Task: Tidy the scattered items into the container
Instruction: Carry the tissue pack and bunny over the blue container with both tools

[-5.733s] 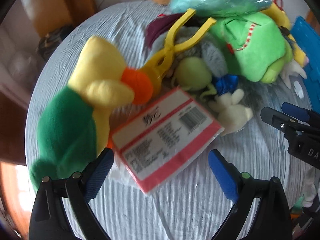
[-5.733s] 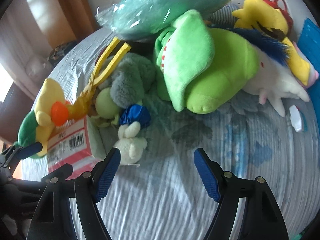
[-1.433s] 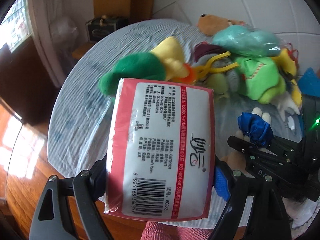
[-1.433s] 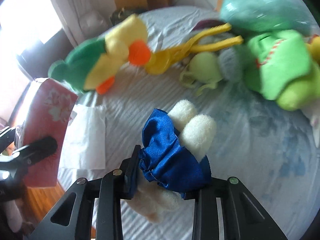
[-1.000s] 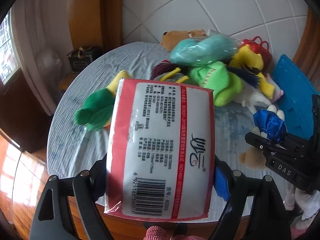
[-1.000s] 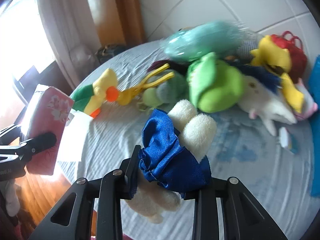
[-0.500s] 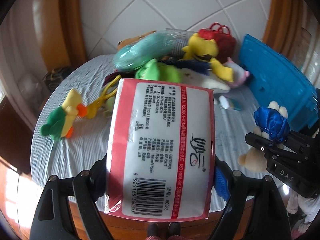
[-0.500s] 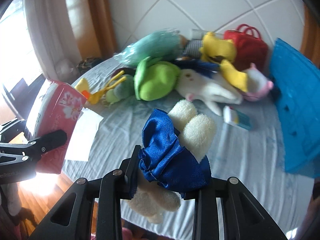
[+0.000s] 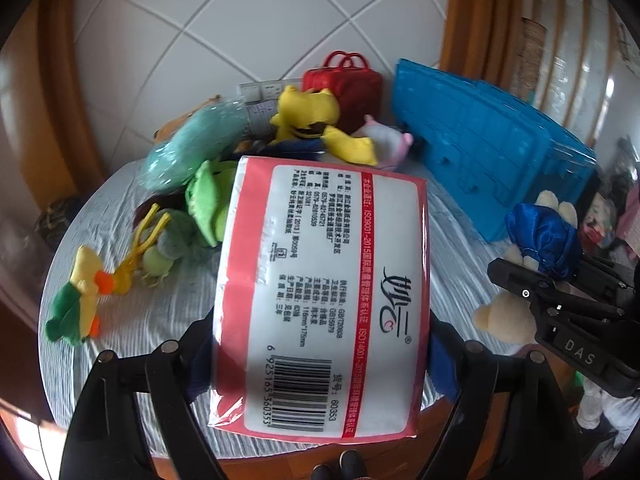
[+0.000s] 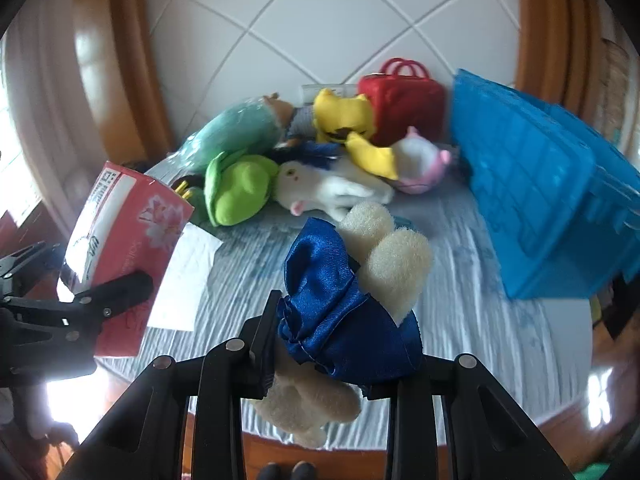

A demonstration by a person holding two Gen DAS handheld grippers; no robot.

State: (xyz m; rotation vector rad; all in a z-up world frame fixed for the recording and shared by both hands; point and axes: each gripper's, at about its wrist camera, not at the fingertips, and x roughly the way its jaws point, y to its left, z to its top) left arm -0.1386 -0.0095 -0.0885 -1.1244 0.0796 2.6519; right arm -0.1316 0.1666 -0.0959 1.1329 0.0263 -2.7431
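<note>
My left gripper (image 9: 320, 356) is shut on a red and white tissue pack (image 9: 324, 300), held high over the round table; the pack also shows at the left of the right wrist view as the tissue pack (image 10: 120, 232). My right gripper (image 10: 320, 360) is shut on a cream plush rabbit in a blue satin dress (image 10: 344, 292), seen too in the left wrist view as the rabbit (image 9: 540, 236). The blue plastic crate (image 10: 540, 184) stands at the table's right side, the same crate (image 9: 492, 148) beyond the pack.
A heap of plush toys lies at the back: a green one (image 10: 236, 188), a white one (image 10: 332, 188), a yellow one (image 10: 348, 120), a teal bagged one (image 10: 236, 132). A red bag (image 10: 404, 100) stands by the wall. A green-yellow duck (image 9: 80, 300) lies left. A white sheet (image 10: 184, 280) is on the cloth (image 10: 460, 300).
Both grippers picked up their items since the earliest frames, lifted them well above the table and swung right; the blue crate now fills more of both views.
</note>
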